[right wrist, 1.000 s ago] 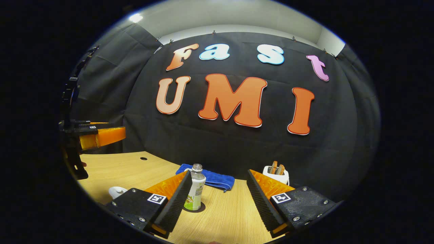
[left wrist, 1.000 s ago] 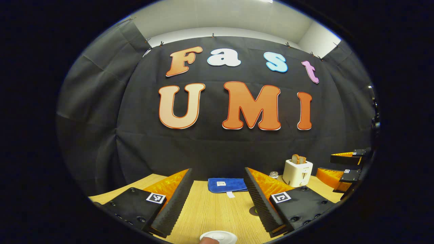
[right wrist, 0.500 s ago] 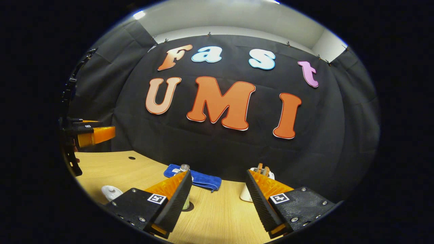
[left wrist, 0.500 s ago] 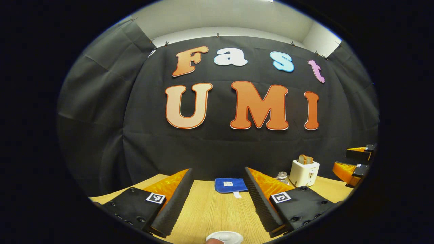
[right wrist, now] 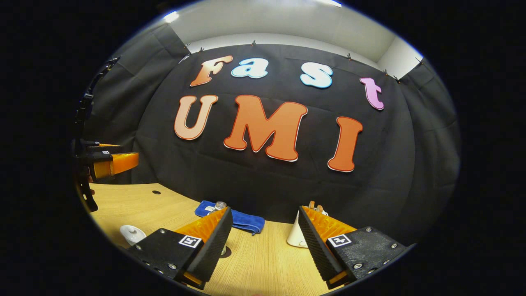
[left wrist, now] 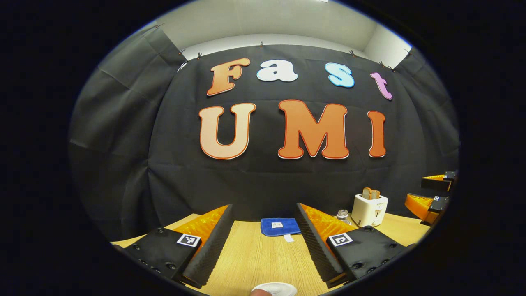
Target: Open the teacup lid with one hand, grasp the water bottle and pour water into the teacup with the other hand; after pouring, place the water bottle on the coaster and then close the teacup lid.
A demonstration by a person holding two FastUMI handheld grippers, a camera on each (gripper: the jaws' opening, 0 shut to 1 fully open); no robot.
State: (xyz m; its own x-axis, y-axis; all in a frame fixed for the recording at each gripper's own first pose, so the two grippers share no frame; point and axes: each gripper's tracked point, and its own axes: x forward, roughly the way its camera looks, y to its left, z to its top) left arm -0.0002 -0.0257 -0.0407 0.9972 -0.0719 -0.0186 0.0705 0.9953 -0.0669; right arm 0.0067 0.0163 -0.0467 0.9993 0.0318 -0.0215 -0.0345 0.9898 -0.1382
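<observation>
Over the last second the right hand-held gripper (right wrist: 263, 242) has swung rightward and drawn nearer the far edge of the surface (right wrist: 263, 263): the water bottle (right wrist: 220, 205), which stood in plain sight between its fingers a second ago, is now mostly hidden behind its left finger, with only the cap and a sliver of the base showing. The left hand-held gripper (left wrist: 265, 240) has barely shifted. Both grippers stand wide apart and hold nothing. By my reading neither is closing on a task object just now, and the scene would suit a lid never lifted as well as one put back.

The bottle stands upright near the far edge, just in front of the blue towel (right wrist: 242, 220); whether a coaster lies under it I cannot tell, though a dark patch shows at its foot. The white toaster (left wrist: 370, 209) sits toward the far right corner. The teacup (right wrist: 132, 234), small and white, stands near the left edge with its lid (left wrist: 274, 289) on, and a fingertip (left wrist: 260, 292) shows at its near rim.
</observation>
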